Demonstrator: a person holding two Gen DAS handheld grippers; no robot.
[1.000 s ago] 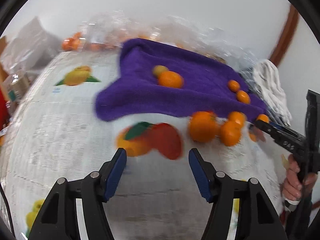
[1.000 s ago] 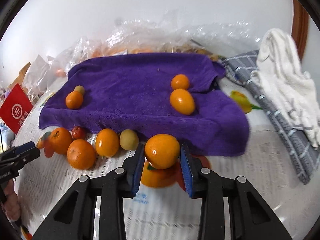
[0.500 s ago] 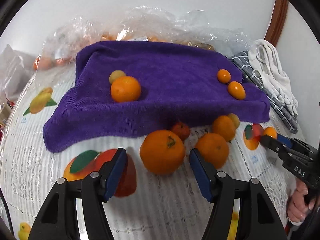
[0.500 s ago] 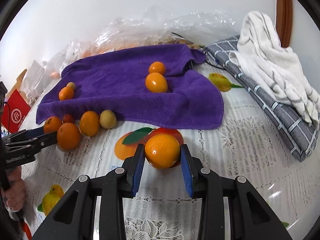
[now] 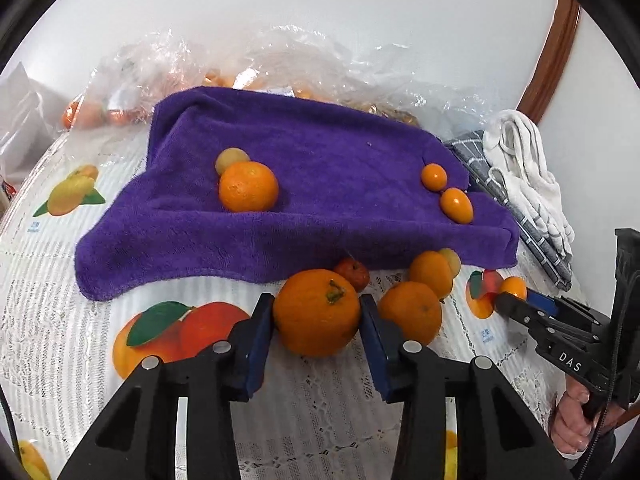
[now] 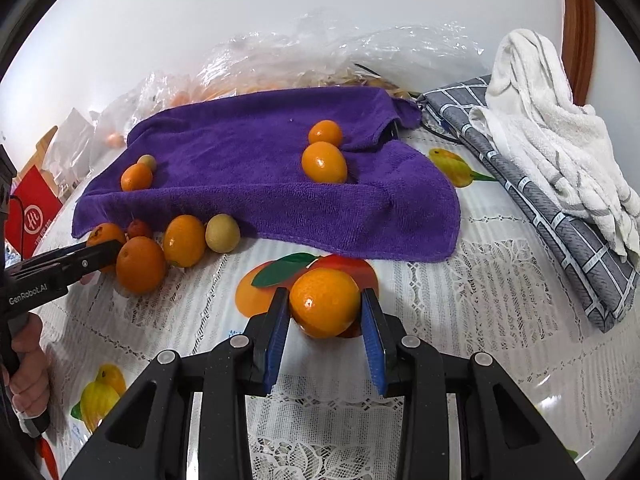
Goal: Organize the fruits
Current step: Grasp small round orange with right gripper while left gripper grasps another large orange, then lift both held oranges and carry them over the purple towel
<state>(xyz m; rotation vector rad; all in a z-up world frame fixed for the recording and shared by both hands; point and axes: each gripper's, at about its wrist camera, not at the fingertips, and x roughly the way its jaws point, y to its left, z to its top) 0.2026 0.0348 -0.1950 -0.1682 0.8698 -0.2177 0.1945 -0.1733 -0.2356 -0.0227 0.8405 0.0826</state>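
A: Where's the stemmed orange?
B: Six o'clock, upright on the tablecloth, touching blue pads.
A: The others?
B: A smooth orange likewise pinched; four fruits on the purple towel.

Each hand-held gripper (left, right) has its blue pads pressed against an orange.

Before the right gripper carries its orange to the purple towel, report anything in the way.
Nothing visible blocks it. The right gripper holds the orange over bare tablecloth, and the purple towel edge just ahead is unobstructed; the loose fruit cluster sits off left.
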